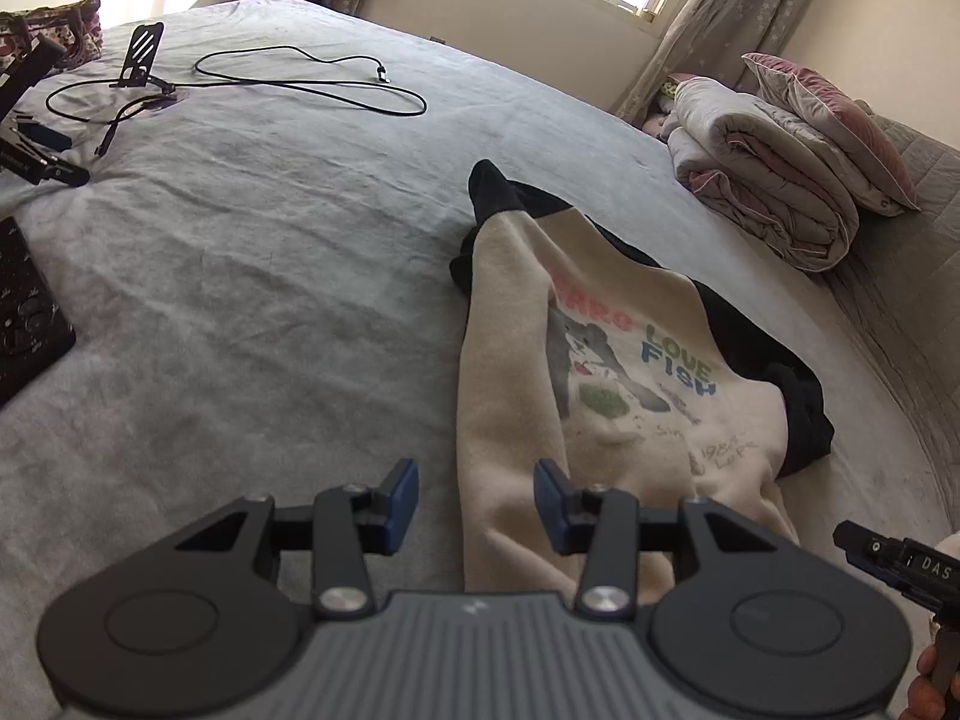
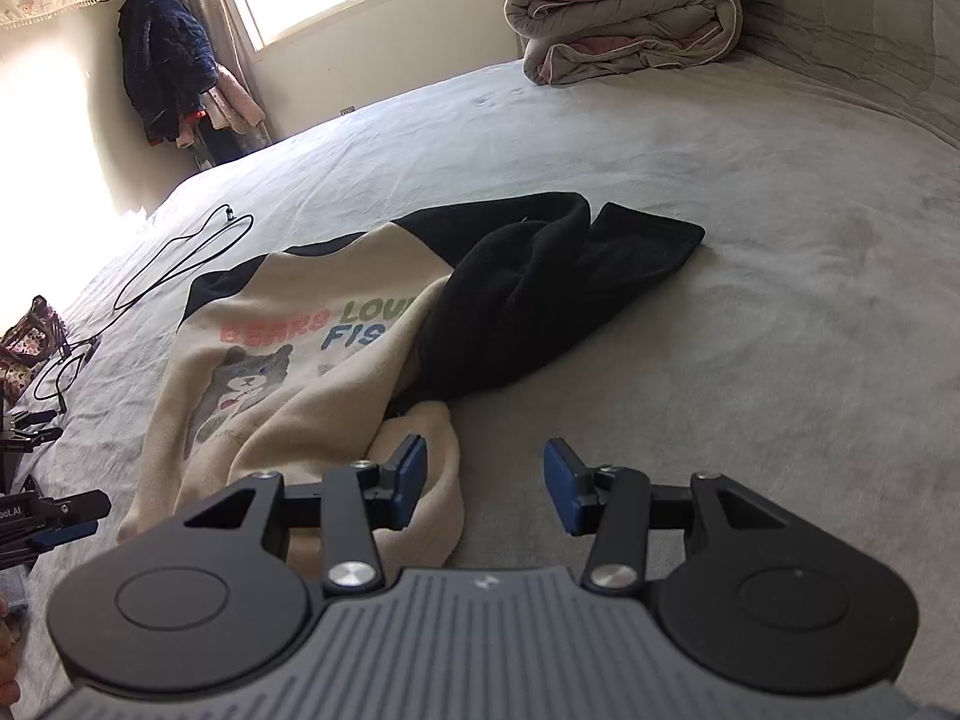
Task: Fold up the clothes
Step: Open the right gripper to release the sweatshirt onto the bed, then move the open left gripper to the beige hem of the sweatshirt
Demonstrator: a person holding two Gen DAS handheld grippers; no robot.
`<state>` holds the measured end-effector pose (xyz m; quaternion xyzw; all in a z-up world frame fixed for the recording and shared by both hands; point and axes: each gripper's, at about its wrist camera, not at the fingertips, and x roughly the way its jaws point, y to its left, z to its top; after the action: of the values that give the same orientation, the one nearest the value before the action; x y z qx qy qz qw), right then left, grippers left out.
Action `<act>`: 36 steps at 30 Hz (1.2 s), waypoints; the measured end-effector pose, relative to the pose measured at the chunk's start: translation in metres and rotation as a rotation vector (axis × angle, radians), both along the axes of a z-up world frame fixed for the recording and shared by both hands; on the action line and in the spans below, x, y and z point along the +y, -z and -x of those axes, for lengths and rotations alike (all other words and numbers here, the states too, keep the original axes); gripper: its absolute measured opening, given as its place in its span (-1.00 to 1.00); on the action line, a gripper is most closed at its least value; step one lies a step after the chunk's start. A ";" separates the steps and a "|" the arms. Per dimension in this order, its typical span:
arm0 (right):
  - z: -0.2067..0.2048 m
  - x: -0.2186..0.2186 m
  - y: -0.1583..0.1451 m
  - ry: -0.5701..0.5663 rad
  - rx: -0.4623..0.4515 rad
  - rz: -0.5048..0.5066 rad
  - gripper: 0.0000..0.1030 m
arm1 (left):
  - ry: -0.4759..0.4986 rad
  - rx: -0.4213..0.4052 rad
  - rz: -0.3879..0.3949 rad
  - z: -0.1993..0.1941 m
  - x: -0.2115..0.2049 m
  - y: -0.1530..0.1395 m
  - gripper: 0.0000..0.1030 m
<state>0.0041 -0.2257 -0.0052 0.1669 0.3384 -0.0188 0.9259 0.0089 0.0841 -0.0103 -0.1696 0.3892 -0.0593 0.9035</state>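
A cream sweatshirt (image 1: 606, 372) with black sleeves and a bear print lies crumpled on the grey bed (image 1: 270, 300). My left gripper (image 1: 477, 501) is open and empty, its jaws straddling the sweatshirt's near left edge at the hem. In the right wrist view the sweatshirt (image 2: 282, 360) lies left of centre with a black sleeve (image 2: 540, 294) bunched over it. My right gripper (image 2: 486, 486) is open and empty, over the hem's near right corner; its left pad (image 2: 411, 480) is above cream cloth. The right gripper's tip (image 1: 894, 564) shows at the left view's right edge.
A black cable (image 1: 300, 84) and a phone stand (image 1: 141, 54) lie on the far side of the bed. A dark box (image 1: 24, 312) and black gear (image 1: 36, 162) sit at the left edge. A folded quilt (image 1: 774, 180) lies at the head of the bed.
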 end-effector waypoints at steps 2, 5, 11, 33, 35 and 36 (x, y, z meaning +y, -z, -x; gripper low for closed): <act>0.007 0.004 0.008 -0.006 0.001 -0.016 -0.07 | 0.001 0.009 0.025 0.013 0.002 0.013 -0.16; 0.024 0.009 0.030 -0.025 -0.022 -0.048 -0.07 | -0.010 0.064 0.052 0.027 0.002 0.026 -0.22; 0.027 0.037 0.016 -0.136 -0.066 -0.024 -0.07 | 0.048 0.060 0.057 0.043 0.006 0.024 -0.23; 0.025 0.025 0.029 -0.035 0.023 -0.033 -0.06 | 0.058 0.129 0.255 0.040 0.017 0.032 -0.35; 0.024 0.025 0.031 -0.034 0.029 -0.031 -0.06 | 0.061 0.131 0.258 0.039 0.017 0.033 -0.34; 0.024 0.025 0.032 -0.034 0.031 -0.030 -0.06 | 0.063 0.131 0.255 0.039 0.016 0.033 -0.34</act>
<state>-0.0201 -0.2012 -0.0370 0.1745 0.3559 -0.0005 0.9181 -0.0305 0.1002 -0.0434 -0.2743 0.4420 -0.1254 0.8448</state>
